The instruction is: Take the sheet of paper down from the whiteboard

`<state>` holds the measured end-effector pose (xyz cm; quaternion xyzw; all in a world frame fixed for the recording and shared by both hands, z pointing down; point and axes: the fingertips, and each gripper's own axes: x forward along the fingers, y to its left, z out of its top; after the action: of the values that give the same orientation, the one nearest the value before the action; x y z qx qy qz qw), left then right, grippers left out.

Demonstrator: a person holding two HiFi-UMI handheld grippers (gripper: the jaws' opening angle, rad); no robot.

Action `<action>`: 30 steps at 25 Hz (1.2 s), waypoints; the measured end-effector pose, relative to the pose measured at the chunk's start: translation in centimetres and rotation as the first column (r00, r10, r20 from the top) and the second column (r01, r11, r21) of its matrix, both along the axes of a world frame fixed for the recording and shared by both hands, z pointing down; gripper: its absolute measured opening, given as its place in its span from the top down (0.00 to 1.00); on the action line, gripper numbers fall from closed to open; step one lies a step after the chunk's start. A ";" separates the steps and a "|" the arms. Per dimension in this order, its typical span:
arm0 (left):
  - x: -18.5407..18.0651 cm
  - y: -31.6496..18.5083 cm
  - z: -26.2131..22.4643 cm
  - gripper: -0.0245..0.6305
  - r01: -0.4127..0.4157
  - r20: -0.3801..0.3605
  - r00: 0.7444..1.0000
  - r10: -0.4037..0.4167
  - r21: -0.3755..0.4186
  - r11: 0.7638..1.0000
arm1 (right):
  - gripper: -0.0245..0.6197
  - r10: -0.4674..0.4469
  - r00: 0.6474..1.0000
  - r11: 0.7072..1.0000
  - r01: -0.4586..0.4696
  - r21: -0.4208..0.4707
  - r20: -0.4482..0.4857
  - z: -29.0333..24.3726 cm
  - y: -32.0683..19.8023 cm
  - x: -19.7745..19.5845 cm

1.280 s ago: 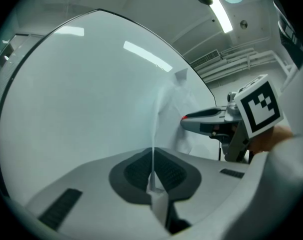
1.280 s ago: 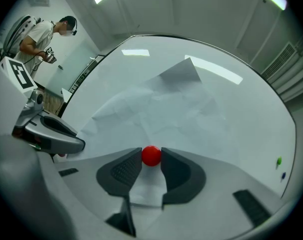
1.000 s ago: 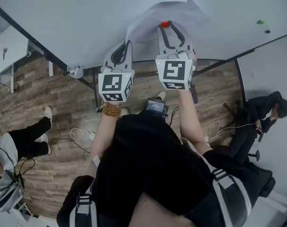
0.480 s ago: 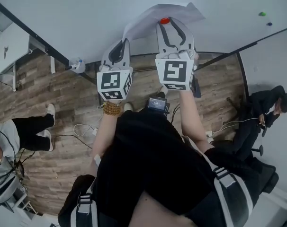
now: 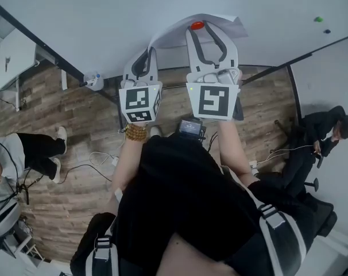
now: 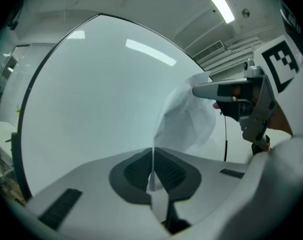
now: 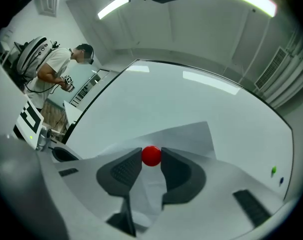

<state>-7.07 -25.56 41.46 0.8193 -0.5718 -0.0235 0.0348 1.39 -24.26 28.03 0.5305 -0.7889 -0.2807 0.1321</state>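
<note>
Head view: the sheet of paper hangs on the whiteboard, with its left side curling away. Left gripper view: the left gripper is clamped on the sheet's edge. Right gripper view: the right gripper pinches the red magnet on the sheet.

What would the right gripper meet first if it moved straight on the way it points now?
The red round magnet: it sits between the jaw tips of the right gripper, which seem to touch it on both sides. Directly behind it lie the white paper sheet and the whiteboard.
</note>
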 end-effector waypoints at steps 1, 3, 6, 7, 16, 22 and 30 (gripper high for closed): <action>0.0 0.1 -0.1 0.94 0.001 0.003 1.000 -0.001 0.002 1.000 | 0.78 -0.013 1.000 1.000 0.013 0.008 0.006 -0.4 0.3 -0.4; 0.0 0.2 -0.3 0.94 0.004 0.010 1.000 -0.004 0.003 1.000 | 0.78 -0.041 0.999 0.999 0.041 0.017 0.019 -1.1 1.2 -1.1; -0.2 0.2 -0.4 0.94 0.009 0.018 1.000 -0.009 -0.003 1.000 | 0.78 -0.079 0.997 0.997 0.079 0.009 0.025 -1.8 2.4 -2.5; -0.3 0.1 -0.3 0.94 0.011 0.022 1.000 -0.011 -0.006 1.000 | 0.78 -0.089 0.995 0.996 0.089 0.010 0.032 -2.0 2.6 -2.9; -1.0 -0.3 -0.4 0.94 0.026 0.096 0.995 -0.028 0.017 1.000 | 0.78 -0.121 0.985 0.992 0.117 0.039 0.122 -3.3 2.5 -3.7; -1.1 0.1 -1.7 0.94 0.017 0.086 0.996 -0.021 0.045 0.999 | 0.78 -0.095 0.989 0.995 0.097 -0.011 0.112 -1.4 0.9 -2.9; -1.1 0.3 -2.0 0.94 0.013 0.029 0.999 -0.014 0.034 0.999 | 0.78 -0.100 0.989 0.995 0.102 -0.016 0.113 -1.0 1.6 -1.9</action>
<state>-8.19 -25.28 39.50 0.8163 -0.5771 -0.0212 0.0125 -0.55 -22.69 27.00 0.5034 -0.8237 -0.2485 0.0791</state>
